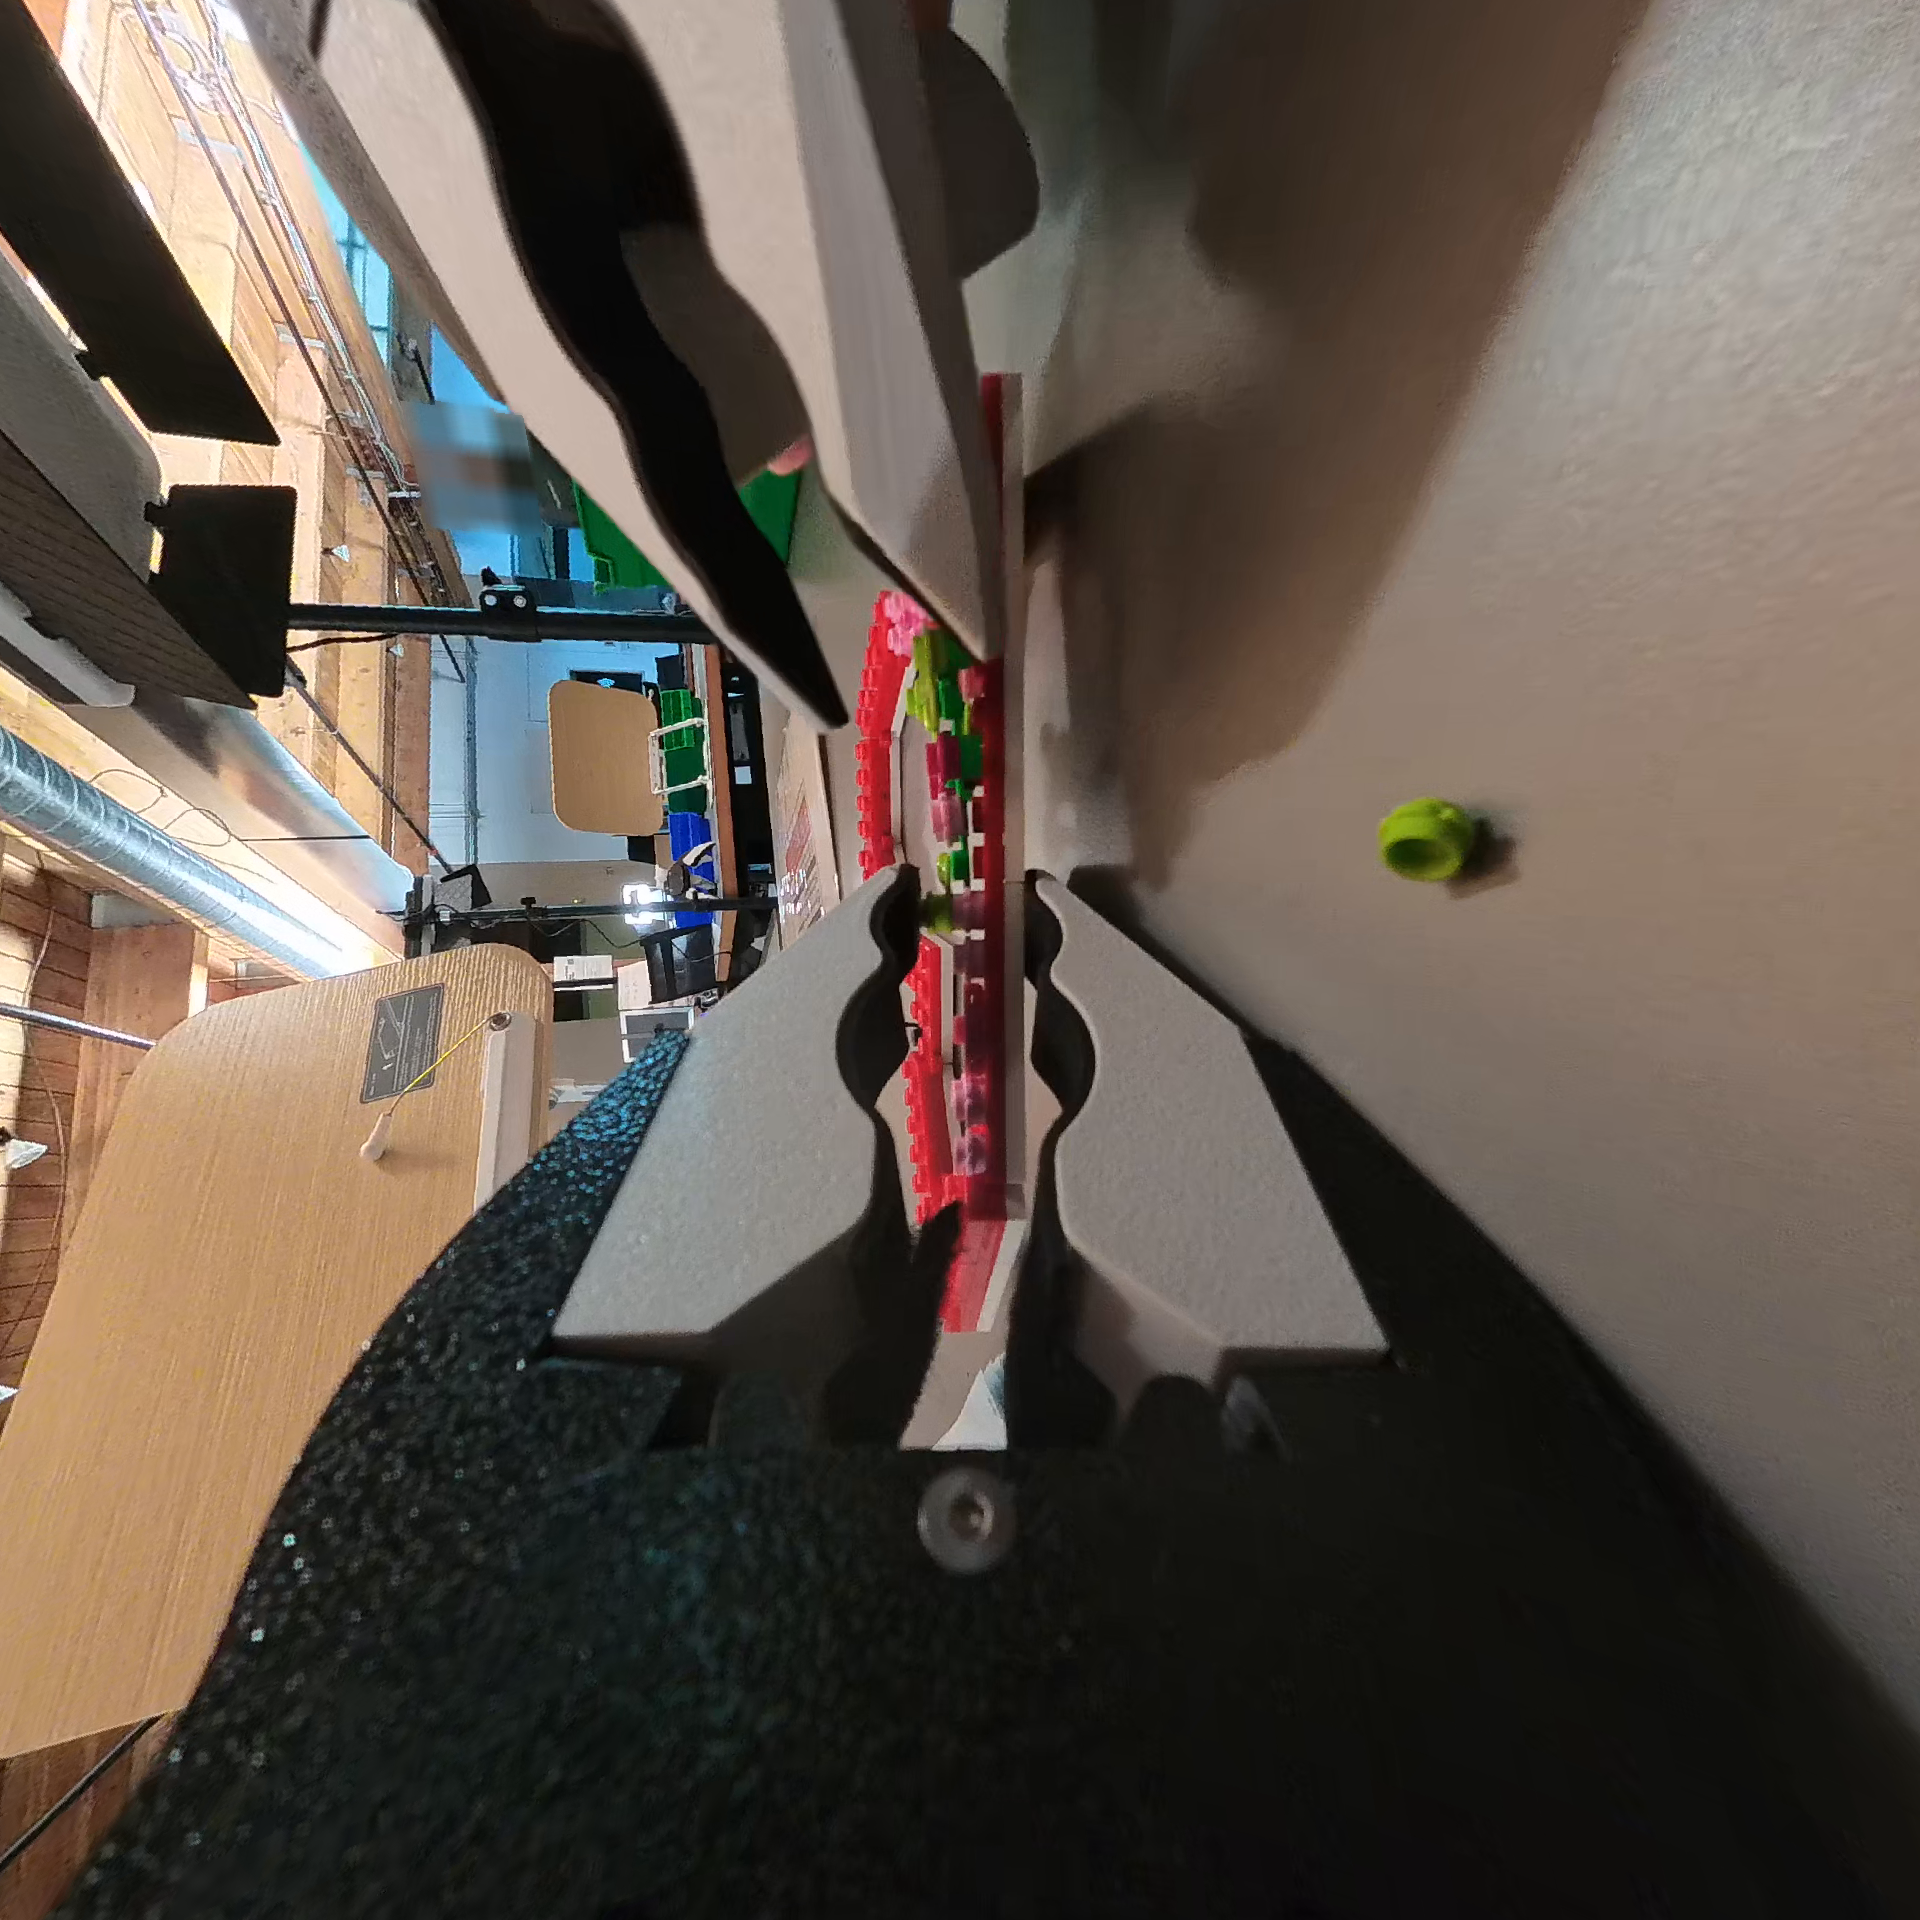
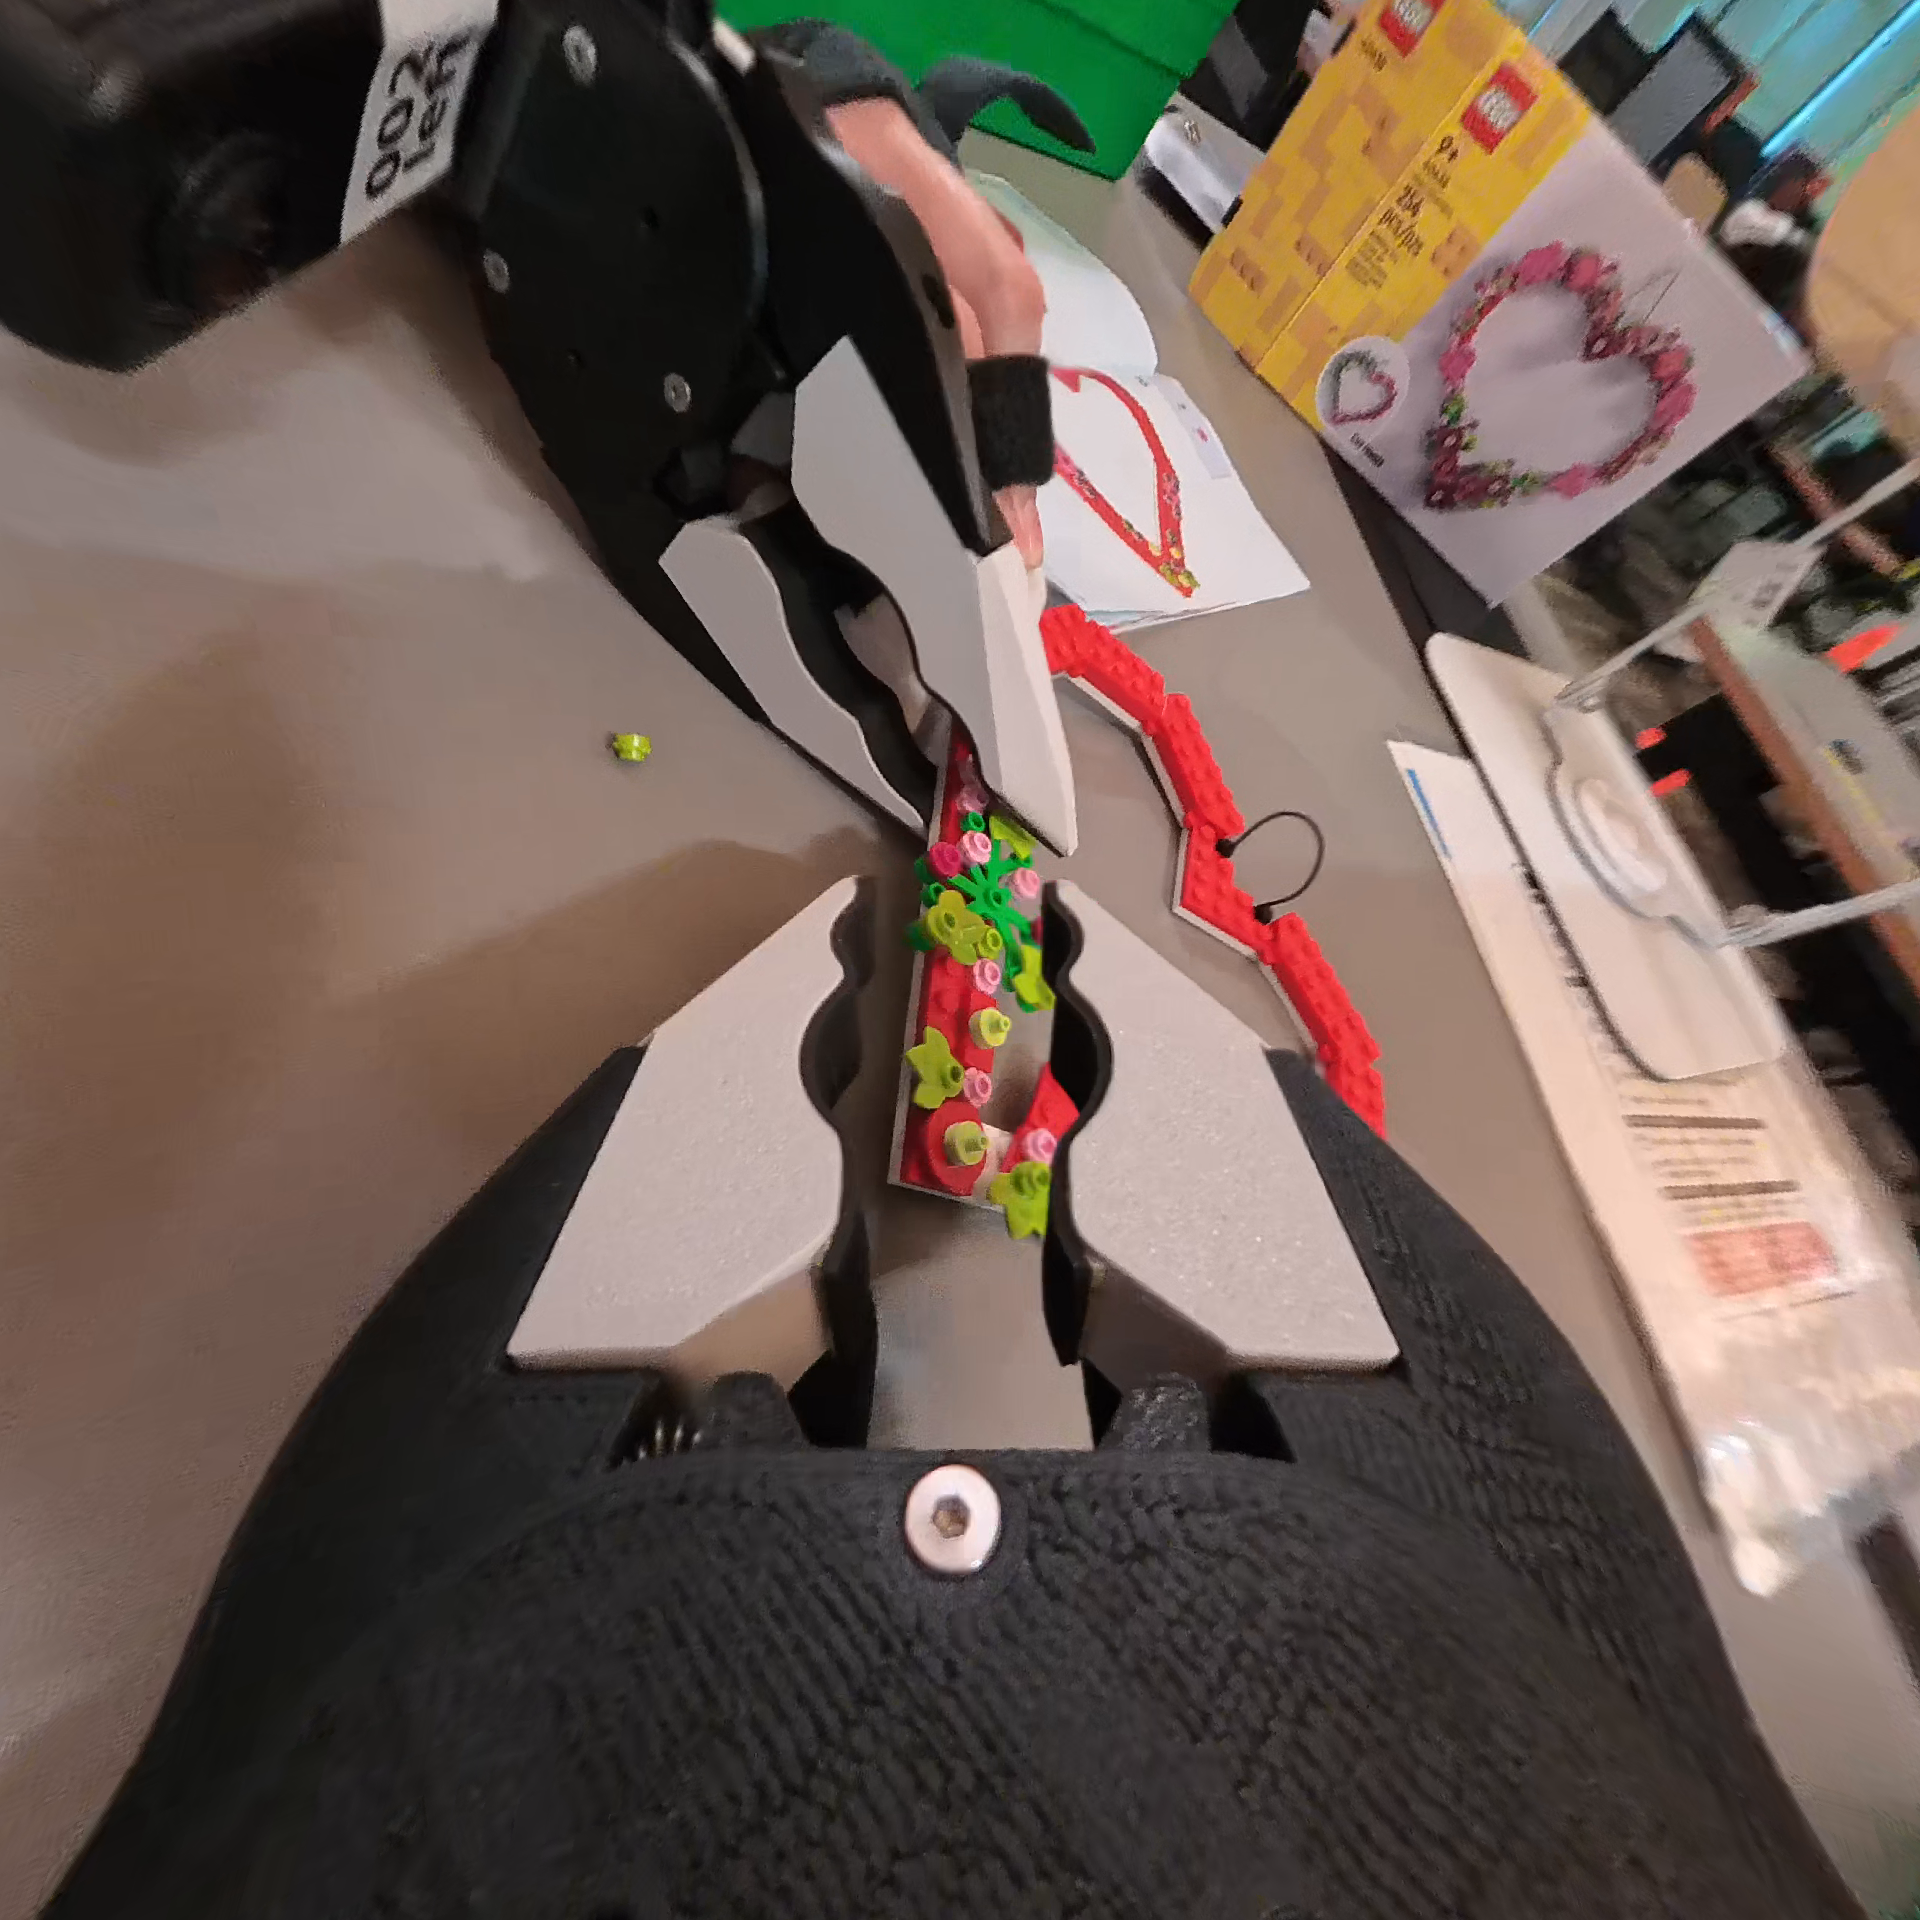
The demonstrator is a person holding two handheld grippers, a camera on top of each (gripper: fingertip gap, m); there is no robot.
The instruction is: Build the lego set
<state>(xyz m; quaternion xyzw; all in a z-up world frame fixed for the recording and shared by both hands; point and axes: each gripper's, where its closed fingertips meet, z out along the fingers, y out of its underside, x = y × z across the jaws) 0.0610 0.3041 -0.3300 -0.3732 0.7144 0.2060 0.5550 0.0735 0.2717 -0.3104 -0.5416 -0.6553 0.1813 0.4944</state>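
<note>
holding the red heart frame from both ends — its decorated arm runs lengthwise straight away from my right gripper, along the finger axis, and my left gripper meets it from the far side. the right's fingers sit either side of the strip, narrowed but with a gap showing; i can't tell if they actually pinch. in the left wrist view the left gripper looks closed tight on the frame's edge, the strip standing on edge next to the table w/ the right gripper's fingers opposite.

the frame's other arm curves off to the right, bare red studs, a black loop clipped on. so the flowered arm is what's between both tools — right is nearer its tip.

a loose lime piece lies on the grey table to the left, well apart. beyond: instruction sheet, yellow set box, plastic bags at right. workshop room behind, wood tabletops, ducting.
</note>
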